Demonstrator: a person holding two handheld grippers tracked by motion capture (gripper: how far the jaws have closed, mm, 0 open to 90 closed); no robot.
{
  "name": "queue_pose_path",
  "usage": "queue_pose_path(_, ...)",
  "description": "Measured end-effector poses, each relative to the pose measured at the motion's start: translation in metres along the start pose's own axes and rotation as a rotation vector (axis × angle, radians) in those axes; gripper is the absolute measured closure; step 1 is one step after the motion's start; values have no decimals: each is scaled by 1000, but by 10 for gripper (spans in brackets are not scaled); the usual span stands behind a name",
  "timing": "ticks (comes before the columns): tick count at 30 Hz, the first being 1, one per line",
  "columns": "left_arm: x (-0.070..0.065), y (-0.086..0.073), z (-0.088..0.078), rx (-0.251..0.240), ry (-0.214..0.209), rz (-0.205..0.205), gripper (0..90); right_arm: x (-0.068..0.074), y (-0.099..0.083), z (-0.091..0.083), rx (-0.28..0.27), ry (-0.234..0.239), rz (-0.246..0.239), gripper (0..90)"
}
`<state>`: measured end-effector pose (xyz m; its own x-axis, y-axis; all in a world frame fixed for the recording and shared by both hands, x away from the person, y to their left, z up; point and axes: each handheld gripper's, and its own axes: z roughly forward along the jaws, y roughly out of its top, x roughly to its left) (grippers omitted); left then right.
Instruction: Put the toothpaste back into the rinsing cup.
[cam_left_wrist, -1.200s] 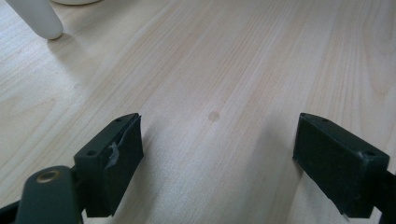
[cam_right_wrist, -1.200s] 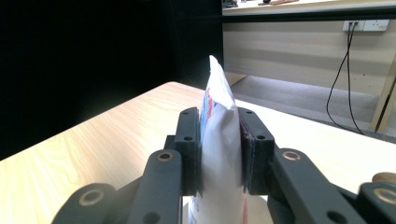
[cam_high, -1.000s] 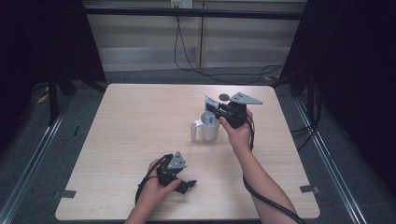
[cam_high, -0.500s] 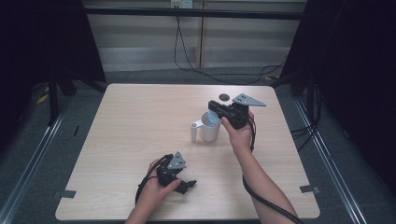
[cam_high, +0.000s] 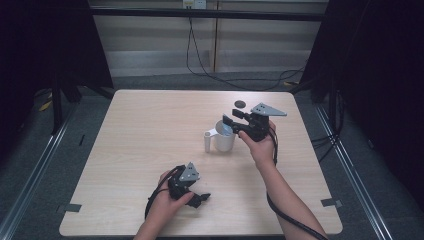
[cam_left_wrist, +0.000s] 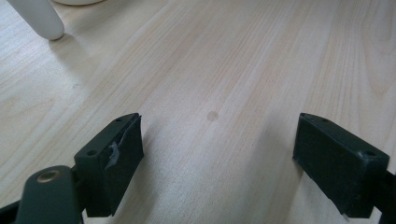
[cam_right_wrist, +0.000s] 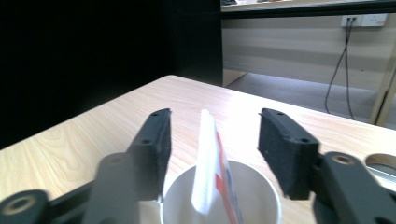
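Table (cam_high: 150, 130) of pale wood grain, dark curtains (cam_high: 45, 45) around it.

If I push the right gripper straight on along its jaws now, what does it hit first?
Most likely the flat white packet standing in the white cup: it sits between the open jaws of the right gripper, just ahead. Beyond it lies bare table. Depth is hard to judge.

Packet (cam_right_wrist: 210, 163) upright in cup (cam_high: 224, 139); disc (cam_high: 239, 104) behind cup.
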<state>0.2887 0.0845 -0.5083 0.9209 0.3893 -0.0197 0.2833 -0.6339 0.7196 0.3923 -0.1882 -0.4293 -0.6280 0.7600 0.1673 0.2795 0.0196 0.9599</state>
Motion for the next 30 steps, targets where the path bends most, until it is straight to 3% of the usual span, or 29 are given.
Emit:
queue_pose_path(5, 0, 0, 0, 0, 1, 1, 157, -1, 0, -6, 24, 14, 3, 318)
queue_pose_path(13, 0, 0, 0, -2, 3, 0, 157, 0, -4, -12, 71, 8, -35, 230)
queue_pose_path(30, 0, 0, 0, -2, 3, 1, 157, 0, -4, -42, 162, 8, -88, 196)
